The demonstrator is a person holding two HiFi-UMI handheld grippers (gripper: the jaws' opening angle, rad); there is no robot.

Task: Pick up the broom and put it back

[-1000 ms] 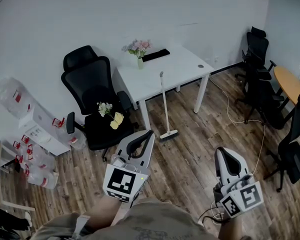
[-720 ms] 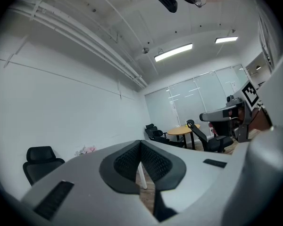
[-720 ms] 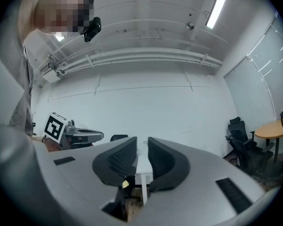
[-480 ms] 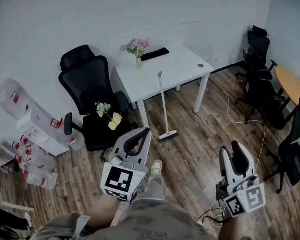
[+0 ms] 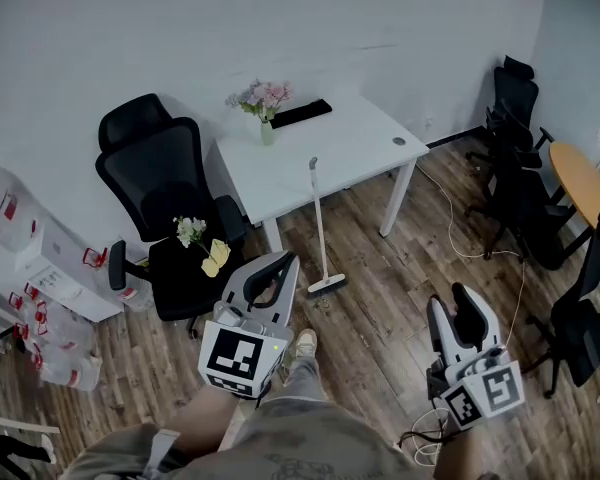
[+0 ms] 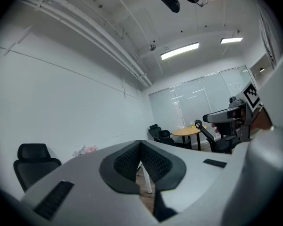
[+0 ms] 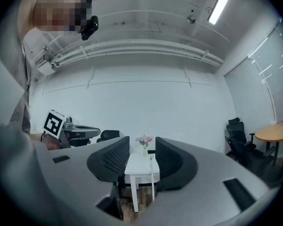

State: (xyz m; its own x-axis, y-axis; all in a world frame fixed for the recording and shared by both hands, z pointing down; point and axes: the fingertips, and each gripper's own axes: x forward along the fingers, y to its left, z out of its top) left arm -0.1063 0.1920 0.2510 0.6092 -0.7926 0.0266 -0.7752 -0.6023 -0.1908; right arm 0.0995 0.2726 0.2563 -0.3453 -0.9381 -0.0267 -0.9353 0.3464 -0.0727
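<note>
The broom (image 5: 320,230) stands upright, its white handle leaning on the front edge of the white table (image 5: 355,143) and its head on the wood floor. My left gripper (image 5: 288,262) is held level just short of the broom head, jaws shut and empty; the pads meet in the left gripper view (image 6: 140,144). To the right and well back from the broom, my right gripper (image 5: 458,304) is open; its jaws have just been opening with nothing between them. The right gripper view (image 7: 141,146) frames the distant broom (image 7: 152,175) and table (image 7: 137,167) in its gap.
A black office chair (image 5: 150,173) with a bunch of flowers (image 5: 202,246) on its seat stands left of the table. A flower vase (image 5: 264,108) and a black bar (image 5: 300,113) sit on the table. Black chairs (image 5: 525,193), a round table (image 5: 585,180) and a floor cable (image 5: 458,230) are at the right.
Both grippers have moved forward toward the table and broom. The right jaws went from shut to open. A shoe now shows between the grippers.
</note>
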